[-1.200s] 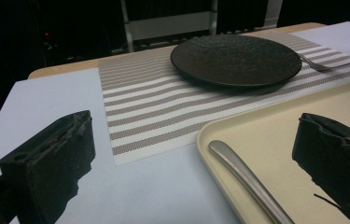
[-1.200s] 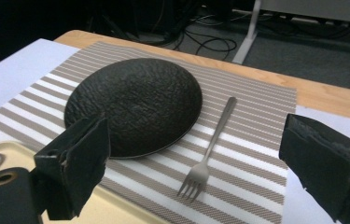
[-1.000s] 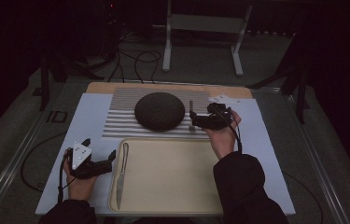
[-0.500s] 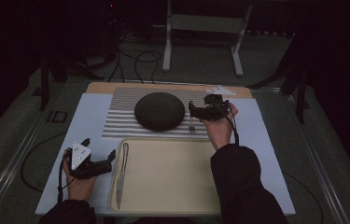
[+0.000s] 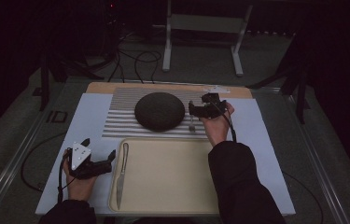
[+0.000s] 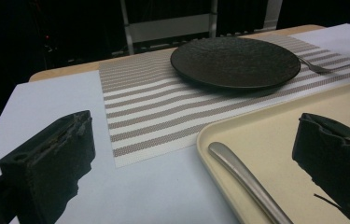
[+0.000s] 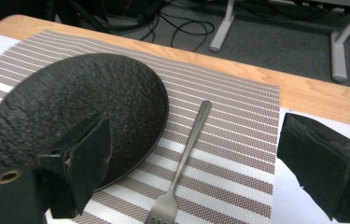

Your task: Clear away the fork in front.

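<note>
Right gripper view looks down on the fork (image 7: 185, 158), lying on the striped mat (image 7: 238, 140) just beside the dark plate (image 7: 70, 116), tines toward the camera. The right gripper (image 7: 191, 168) hangs above it with jaws spread wide, one on each side, holding nothing. Nearer the person, the left gripper (image 5: 99, 161) rests beside the tray (image 5: 172, 186), also wide and empty, close to the knife (image 5: 122, 172) on the tray's left edge.

One dark plate (image 5: 159, 111) is seen at twelve o'clock, one fork (image 5: 192, 122) at two, one knife (image 5: 121, 173) at seven, one tray (image 5: 172, 186), one striped placemat (image 5: 121, 119), two grippers: left gripper (image 5: 99, 160), right gripper (image 5: 196, 108).
</note>
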`<act>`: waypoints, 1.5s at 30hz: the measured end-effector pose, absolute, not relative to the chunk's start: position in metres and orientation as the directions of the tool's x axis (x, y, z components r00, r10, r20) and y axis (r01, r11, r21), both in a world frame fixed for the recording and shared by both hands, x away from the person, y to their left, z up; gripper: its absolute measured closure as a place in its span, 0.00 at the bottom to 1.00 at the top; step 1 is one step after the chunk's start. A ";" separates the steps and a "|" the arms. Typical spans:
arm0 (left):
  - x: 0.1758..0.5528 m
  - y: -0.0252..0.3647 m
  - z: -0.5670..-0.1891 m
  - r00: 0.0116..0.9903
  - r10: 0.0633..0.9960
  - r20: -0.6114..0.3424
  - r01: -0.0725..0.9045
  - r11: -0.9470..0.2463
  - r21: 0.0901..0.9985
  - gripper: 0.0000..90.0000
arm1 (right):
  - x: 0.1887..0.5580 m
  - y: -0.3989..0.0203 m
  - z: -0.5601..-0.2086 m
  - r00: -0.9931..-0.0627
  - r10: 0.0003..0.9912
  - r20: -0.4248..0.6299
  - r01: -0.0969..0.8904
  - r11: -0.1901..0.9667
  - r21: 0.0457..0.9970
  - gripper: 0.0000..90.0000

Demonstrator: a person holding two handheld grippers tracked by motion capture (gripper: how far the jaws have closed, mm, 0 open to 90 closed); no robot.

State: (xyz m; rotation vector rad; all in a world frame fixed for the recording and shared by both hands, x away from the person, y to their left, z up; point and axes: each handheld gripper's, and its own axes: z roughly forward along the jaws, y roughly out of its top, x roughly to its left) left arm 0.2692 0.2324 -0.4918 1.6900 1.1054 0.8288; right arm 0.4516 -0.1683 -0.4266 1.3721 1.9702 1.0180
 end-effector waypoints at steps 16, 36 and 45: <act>0.269 0.233 -0.492 0.374 0.926 0.042 0.306 -0.166 0.937 0.00 | 0.482 -0.158 -0.476 -0.303 0.953 -0.003 0.670 0.215 0.711 0.17; 0.268 0.234 -0.491 0.375 0.927 0.035 0.305 -0.159 0.939 0.00 | 0.500 -0.147 -0.511 -0.296 0.955 0.004 0.743 0.228 0.629 0.61; 0.268 0.234 -0.492 0.375 0.926 0.039 0.308 -0.165 0.937 0.00 | 0.495 -0.151 -0.516 -0.319 0.947 -0.029 0.728 0.264 0.632 0.92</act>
